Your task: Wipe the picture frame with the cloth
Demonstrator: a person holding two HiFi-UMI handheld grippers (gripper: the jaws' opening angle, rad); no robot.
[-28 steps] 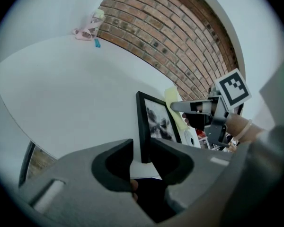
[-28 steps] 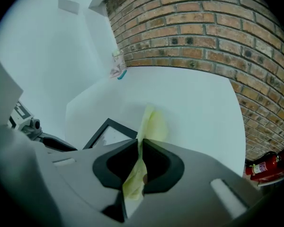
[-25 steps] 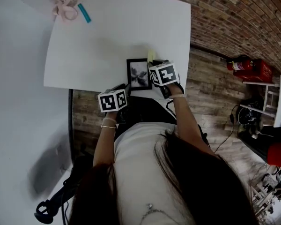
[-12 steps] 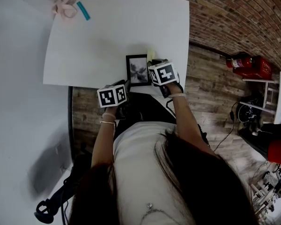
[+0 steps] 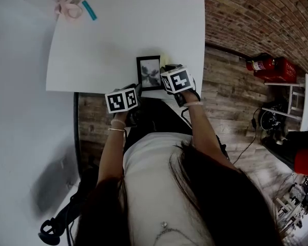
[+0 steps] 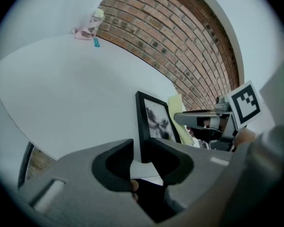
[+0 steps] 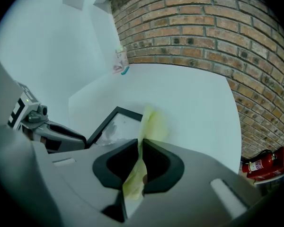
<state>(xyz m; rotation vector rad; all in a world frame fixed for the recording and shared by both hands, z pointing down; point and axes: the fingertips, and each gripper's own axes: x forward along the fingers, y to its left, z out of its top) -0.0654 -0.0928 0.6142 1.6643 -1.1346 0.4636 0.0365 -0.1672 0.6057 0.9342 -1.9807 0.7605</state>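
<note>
Left claw [image 6: 141, 149] moved up, pinching picture frame [image 5: 149, 73] corner; right claw [image 7: 141, 148] clamps half-hidden cloth [image 7: 154, 123].

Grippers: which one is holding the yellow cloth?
The right gripper, its jaws shut on the yellow cloth; the left gripper clamps the picture frame by its corner instead.

A pink thing [image 5: 68, 7] and a teal stick [image 5: 89, 10] lie at the table's [image 5: 118, 29] far left corner; a red extinguisher [image 5: 259, 64] is on the floor.

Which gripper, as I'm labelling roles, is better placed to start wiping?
Right: the right gripper is shut on the cloth, close beside the picture frame; the left gripper only clamps the frame's near corner.
</note>
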